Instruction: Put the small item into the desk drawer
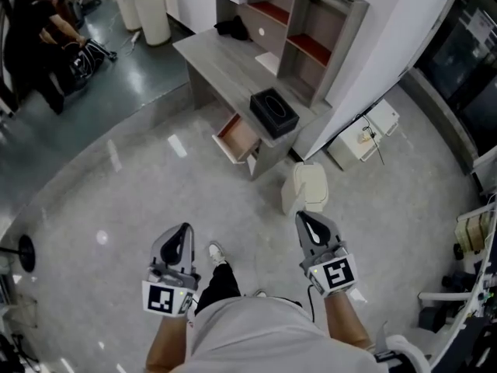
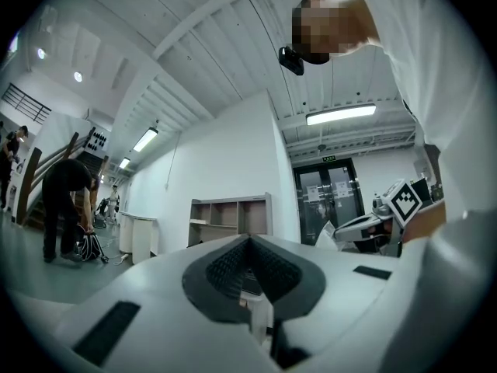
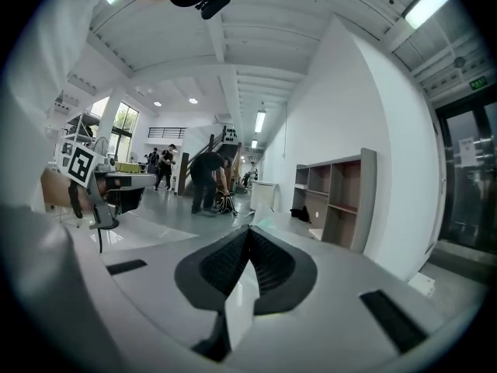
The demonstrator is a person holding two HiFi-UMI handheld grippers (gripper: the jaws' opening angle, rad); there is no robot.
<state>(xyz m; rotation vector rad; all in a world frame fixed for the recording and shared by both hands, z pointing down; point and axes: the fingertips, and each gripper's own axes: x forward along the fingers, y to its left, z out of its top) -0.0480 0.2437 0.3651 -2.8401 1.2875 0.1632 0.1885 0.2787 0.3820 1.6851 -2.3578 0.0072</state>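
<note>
a: left tongs (image 1: 183, 233) are nearest, closed with nothing between. has the task begun?

b: hardly, i think. drawer (image 1: 238, 138) of the table (image 1: 210, 61) stands open already, black box (image 1: 273, 112) sits on top beside it. which thing is the small item, i cannot tell. right tongs (image 1: 304, 221) are closed and empty too, well apart from the table.

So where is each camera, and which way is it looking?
Head view: on the person's head, looking steeply down at the desk and open drawer; shows the shirt, left gripper and right gripper.
Left gripper view: on the left gripper, looking along its shut jaws at the shelf; right gripper and shirt show at right.
Right gripper view: on the right gripper, looking along its shut jaws; left gripper shows at left.
Shared: both gripper views see the shelf.
</note>
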